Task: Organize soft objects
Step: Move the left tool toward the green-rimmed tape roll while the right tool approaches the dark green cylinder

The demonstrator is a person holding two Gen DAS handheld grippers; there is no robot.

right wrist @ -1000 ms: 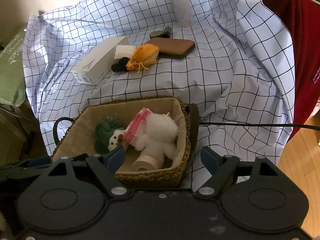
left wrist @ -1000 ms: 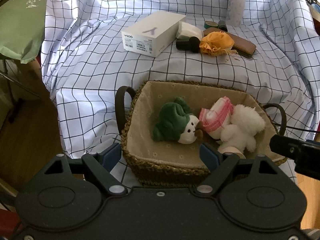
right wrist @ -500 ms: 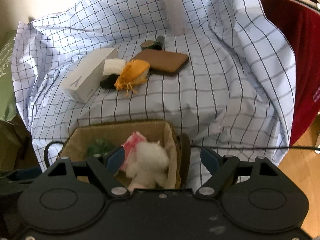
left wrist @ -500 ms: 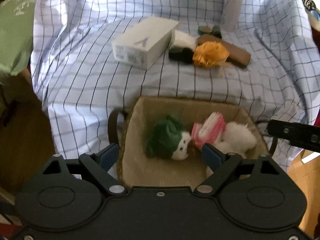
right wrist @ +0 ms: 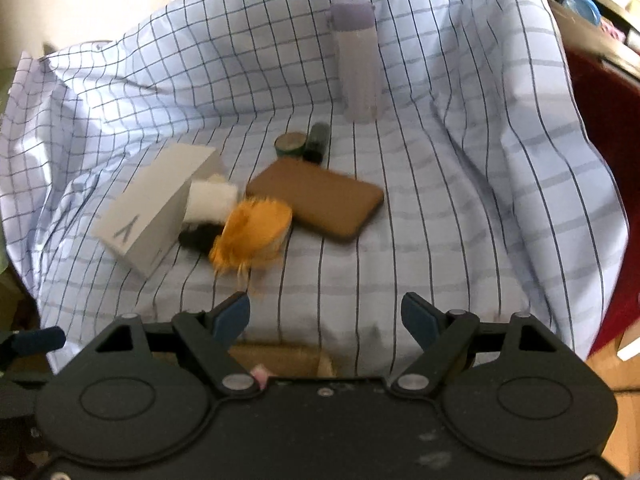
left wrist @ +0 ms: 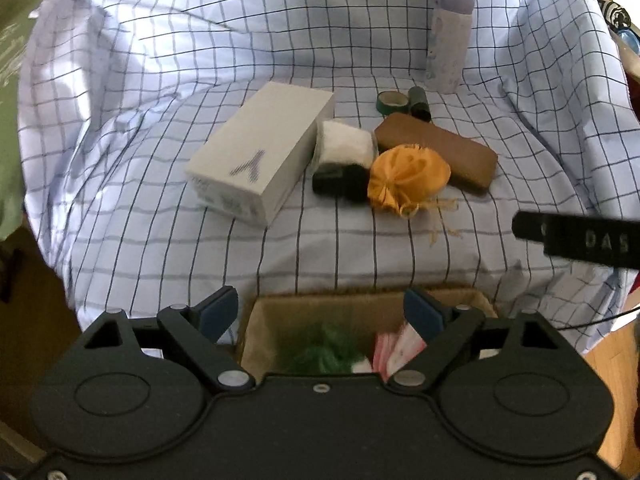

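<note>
An orange cloth pouch point(left wrist: 406, 178) lies on the checked sheet beside a white folded cloth point(left wrist: 344, 145) and a small black soft item point(left wrist: 340, 182). It also shows in the right wrist view point(right wrist: 254, 234). The wicker basket point(left wrist: 360, 306) sits at the near edge, holding a green plush point(left wrist: 328, 354) and a pink-striped plush point(left wrist: 398, 348). My left gripper point(left wrist: 320, 314) is open and empty above the basket. My right gripper point(right wrist: 326, 318) is open and empty, above the basket's far rim point(right wrist: 280, 356), short of the pouch.
A white box point(left wrist: 260, 152), a brown flat case point(left wrist: 438, 152), a tape roll point(left wrist: 392, 102), a dark small cylinder point(left wrist: 418, 102) and a lilac bottle point(left wrist: 450, 36) stand on the sheet. A red cloth point(right wrist: 600, 152) hangs at the right. Wooden floor lies below.
Both grippers have moved forward and up over the basket toward the items on the sheet. The basket has slid to the bottom edge of both views. Both stay open.
</note>
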